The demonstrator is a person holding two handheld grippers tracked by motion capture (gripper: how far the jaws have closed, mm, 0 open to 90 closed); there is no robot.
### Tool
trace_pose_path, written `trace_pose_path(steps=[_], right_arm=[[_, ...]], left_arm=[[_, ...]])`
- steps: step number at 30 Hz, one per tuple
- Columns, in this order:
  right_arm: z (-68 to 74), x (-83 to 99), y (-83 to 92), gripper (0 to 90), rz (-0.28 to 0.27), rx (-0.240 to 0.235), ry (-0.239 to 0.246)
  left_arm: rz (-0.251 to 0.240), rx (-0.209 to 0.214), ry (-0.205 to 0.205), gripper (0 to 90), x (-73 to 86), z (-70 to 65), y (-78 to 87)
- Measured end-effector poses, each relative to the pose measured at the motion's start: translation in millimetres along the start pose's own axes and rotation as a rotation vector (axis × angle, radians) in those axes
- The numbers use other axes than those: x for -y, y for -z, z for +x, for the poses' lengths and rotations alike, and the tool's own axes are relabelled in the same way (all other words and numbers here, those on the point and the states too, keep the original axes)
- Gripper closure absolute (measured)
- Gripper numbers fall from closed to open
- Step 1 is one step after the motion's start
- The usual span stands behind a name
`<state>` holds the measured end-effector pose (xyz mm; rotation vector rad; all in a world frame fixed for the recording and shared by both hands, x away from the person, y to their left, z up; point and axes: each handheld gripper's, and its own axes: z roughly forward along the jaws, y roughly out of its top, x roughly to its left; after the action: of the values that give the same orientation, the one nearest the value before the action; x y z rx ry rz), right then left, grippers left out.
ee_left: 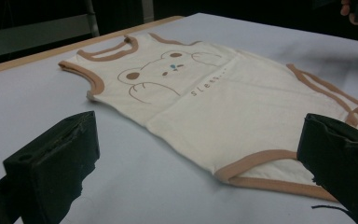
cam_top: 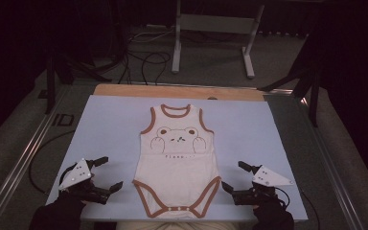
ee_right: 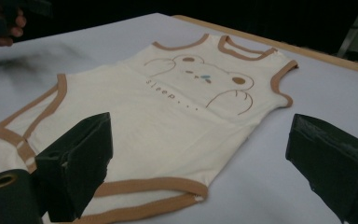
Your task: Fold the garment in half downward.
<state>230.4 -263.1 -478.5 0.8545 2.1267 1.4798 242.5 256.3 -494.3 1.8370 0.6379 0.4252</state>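
Apparently untouched, bodysuit (cam_top: 177, 165) lies between gaping jaws.

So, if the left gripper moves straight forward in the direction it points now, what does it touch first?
Probably the baby bodysuit. The left gripper is open and aimed at the garment's lower side edge near the brown leg trim, with bare blue table cover before it. How far off is hard to judge.

A cream sleeveless baby bodysuit (cam_top: 177, 160) with brown trim and a bear print lies flat, face up, spread out mid-worktop, neck away, snap crotch at the near edge.
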Motion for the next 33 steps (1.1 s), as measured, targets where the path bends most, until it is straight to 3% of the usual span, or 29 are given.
trace_pose_path(steps=[16,33], right_arm=[[-8.4,-28.7,3.6,7.3,-0.023,-0.002,0.03],[-24.1,-61.7,-8.2,7.3,-0.037,0.018,0.07]], left_arm=[[-0.016,0.005,-0.008,0.1,-24.8,7.2,2.3],[0.004,0.049,-0.024,0.0,-62.2,21.8,-15.1]])
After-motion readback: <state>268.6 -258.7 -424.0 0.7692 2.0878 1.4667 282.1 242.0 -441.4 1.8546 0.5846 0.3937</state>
